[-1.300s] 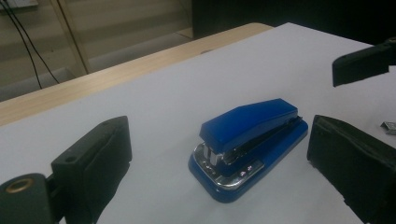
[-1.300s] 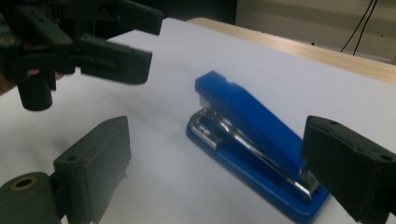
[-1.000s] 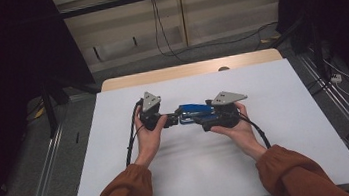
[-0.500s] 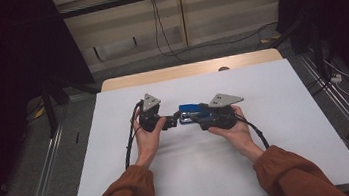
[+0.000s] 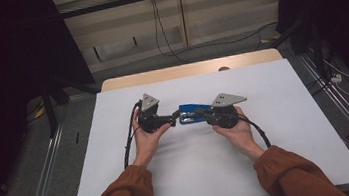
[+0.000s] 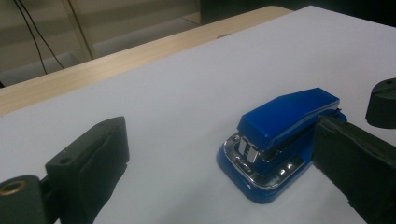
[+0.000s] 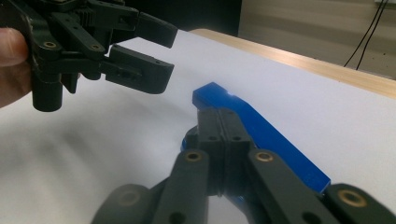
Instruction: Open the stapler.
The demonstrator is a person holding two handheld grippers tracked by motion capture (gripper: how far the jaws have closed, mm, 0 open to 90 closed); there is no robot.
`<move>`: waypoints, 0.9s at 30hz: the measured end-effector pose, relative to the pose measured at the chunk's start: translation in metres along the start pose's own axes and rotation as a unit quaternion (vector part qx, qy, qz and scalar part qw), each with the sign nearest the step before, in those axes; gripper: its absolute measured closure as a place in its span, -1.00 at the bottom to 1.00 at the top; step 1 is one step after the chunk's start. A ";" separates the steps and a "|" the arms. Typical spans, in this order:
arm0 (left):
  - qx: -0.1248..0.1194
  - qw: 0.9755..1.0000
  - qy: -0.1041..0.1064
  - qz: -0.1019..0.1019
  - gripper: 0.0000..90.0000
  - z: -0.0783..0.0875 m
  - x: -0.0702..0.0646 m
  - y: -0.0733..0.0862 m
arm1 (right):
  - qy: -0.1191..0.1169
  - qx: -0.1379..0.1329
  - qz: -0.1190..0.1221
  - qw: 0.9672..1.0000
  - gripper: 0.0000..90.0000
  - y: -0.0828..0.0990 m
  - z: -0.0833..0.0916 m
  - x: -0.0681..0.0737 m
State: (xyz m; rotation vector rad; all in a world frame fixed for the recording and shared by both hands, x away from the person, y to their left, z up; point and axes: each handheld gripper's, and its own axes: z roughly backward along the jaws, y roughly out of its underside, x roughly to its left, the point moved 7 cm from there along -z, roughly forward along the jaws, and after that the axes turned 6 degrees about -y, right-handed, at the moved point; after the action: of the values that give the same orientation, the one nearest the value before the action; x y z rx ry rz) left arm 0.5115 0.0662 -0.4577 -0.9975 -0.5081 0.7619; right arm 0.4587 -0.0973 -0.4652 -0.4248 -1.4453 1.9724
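a blue stapler [image 5: 192,114] lies on the white tabletop [image 5: 287,129] near its middle, between the two tongs. the left tongs [image 5: 169,120] are released, jaws spread wide. in the left gripper view they stand either side of the stapler's metal front end, one jaw well off it and the other just beside its body; no touch can be made out. the right tongs [image 7: 219,122] are clenched, jaws pressed flat together, lying along the stapler just beside its blue top; whether they touch it cannot be told. a hand [image 5: 147,139] holds each gripper.
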 end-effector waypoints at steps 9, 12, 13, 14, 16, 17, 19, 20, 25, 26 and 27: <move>0.009 1.000 0.011 0.006 -0.25 0.001 0.001 0.003 | -0.004 0.008 -0.006 1.000 1.00 0.002 -0.001 0.000; 0.013 1.000 0.019 0.011 0.01 0.001 0.000 0.005 | -0.005 0.009 -0.007 1.000 1.00 0.003 -0.001 -0.001; 0.015 1.000 0.020 0.010 0.11 0.000 -0.001 0.006 | -0.005 0.010 -0.007 1.000 1.00 0.003 -0.001 -0.001; 0.017 1.000 0.019 0.009 0.18 0.000 0.000 0.006 | -0.006 0.011 -0.007 1.000 1.00 0.003 -0.001 -0.001; 0.017 1.000 0.021 0.009 0.33 0.001 -0.001 0.006 | -0.005 0.013 -0.005 1.000 1.00 0.004 -0.002 -0.001; 0.017 1.000 0.022 0.009 0.41 0.001 -0.001 0.006 | -0.005 0.015 -0.005 1.000 1.00 0.005 -0.002 -0.001; 0.019 0.999 0.027 0.004 0.57 0.001 -0.001 0.007 | -0.006 0.017 -0.005 1.000 1.00 0.005 -0.003 -0.001; 0.020 0.999 0.027 0.004 0.67 0.001 -0.002 0.008 | -0.007 0.017 -0.004 1.000 1.00 0.005 -0.003 -0.001; 0.035 0.999 0.022 -0.001 0.91 -0.001 -0.003 0.013 | -0.007 0.024 0.000 1.000 1.00 0.006 -0.008 0.001; 0.039 0.999 0.021 -0.004 0.98 -0.002 -0.003 0.014 | -0.006 0.025 0.001 1.000 1.00 0.006 -0.009 0.001; 0.041 0.999 0.022 -0.007 1.00 -0.002 -0.004 0.015 | -0.007 0.027 0.001 1.000 1.00 0.006 -0.011 0.001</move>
State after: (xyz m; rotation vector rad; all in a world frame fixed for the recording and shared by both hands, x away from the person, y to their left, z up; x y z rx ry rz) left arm 0.5057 0.0669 -0.4724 -0.9312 -0.4412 0.7403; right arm 0.4630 -0.0900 -0.4747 -0.3893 -1.3963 2.0141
